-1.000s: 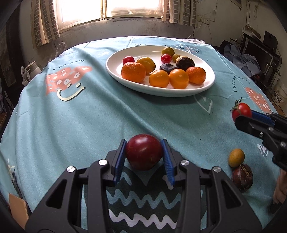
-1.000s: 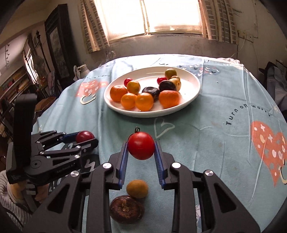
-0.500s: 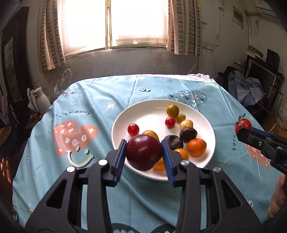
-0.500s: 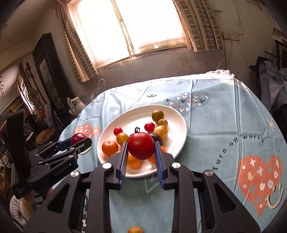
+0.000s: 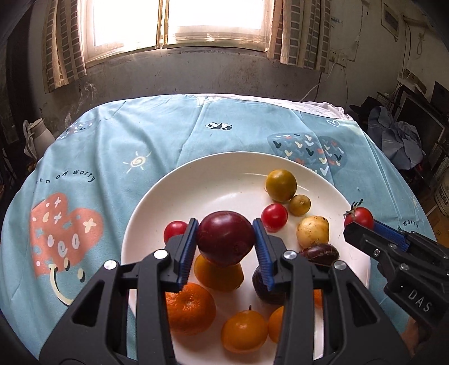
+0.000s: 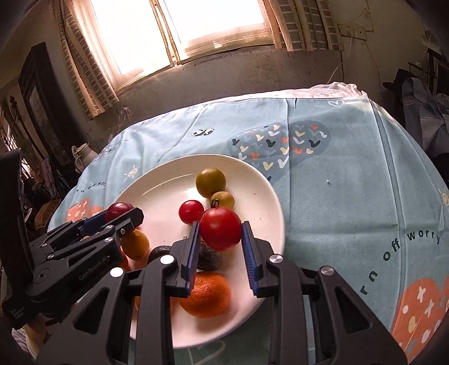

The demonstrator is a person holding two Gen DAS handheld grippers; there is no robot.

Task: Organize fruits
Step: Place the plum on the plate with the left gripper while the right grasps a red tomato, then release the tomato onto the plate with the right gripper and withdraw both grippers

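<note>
- We see our left gripper [image 5: 226, 247] pinching a dark red plum [image 5: 225, 238] between its blue pads, with both pads pressed against the fruit's sides.
- The plum hangs over the near-left part of the white plate [image 5: 174, 191], above a yellow-orange fruit [image 5: 217, 271] that lies in the plate.
- Our right gripper [image 6: 220, 247] clamps a red tomato [image 6: 220, 228] with a small green stem; the pads touch it on both sides.
- From the left wrist view, that right gripper comes in from the right, and the tomato it holds sits over the plate's right rim.
- From the right wrist view, the tomato is over the plate's middle-right area, just near of a small yellow-green fruit [image 6: 222, 199] and beside a small red cherry tomato [image 6: 191, 211].
- In the plate we count a large olive-green fruit [image 5: 281, 185] at the far right, a pale yellow fruit [image 5: 312, 230] nearer, a dark brown wrinkled fruit [image 5: 320, 253] and a mandarin [image 5: 189, 308] at the near left.
- Two more orange fruits lie at the plate's near edge, partly hidden by our left gripper's frame.
- The plate rests on a light blue tablecloth [image 5: 112, 146] printed with hearts, a sun and lettering.
- A bright window [image 5: 179, 22] with patterned curtains stands at the far wall.
</note>
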